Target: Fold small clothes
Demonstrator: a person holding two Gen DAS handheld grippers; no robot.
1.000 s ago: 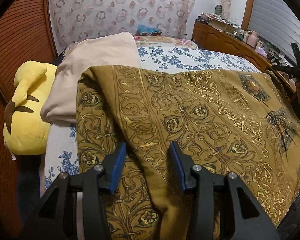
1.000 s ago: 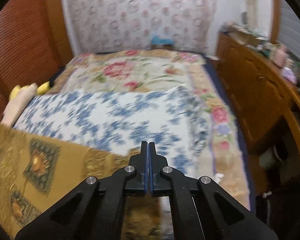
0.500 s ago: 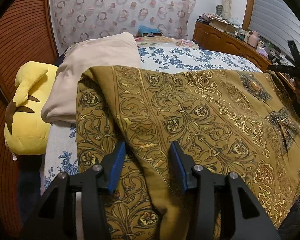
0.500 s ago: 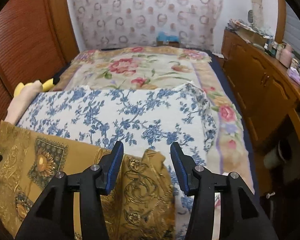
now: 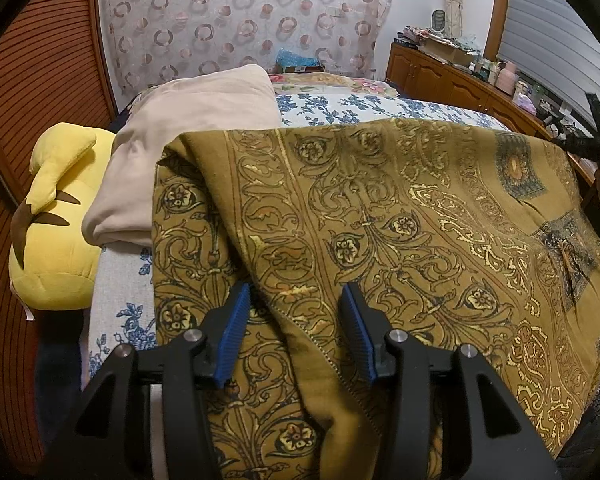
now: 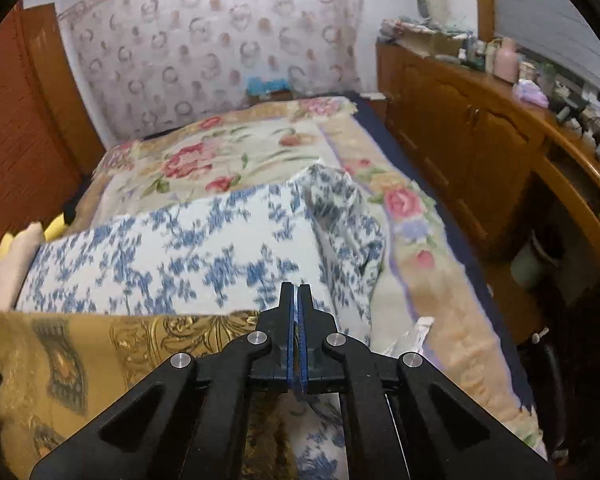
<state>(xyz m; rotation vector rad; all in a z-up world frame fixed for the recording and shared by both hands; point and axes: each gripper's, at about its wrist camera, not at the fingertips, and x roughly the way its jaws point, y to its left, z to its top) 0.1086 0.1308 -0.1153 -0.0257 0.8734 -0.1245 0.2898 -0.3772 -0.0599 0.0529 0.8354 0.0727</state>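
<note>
bed [image 6: 228, 240]; right jaws shut on cloth [image 6: 112, 340]

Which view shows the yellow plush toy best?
The left wrist view: the yellow plush toy lies large and sharp beside the beige cloth. The right wrist view shows only a blurred yellow sliver at the far left.

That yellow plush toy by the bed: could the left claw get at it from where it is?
Probably yes: the yellow plush toy sits off to the side of the left claw, uncovered, though that claw now straddles a fold of the brown patterned cloth.
</note>
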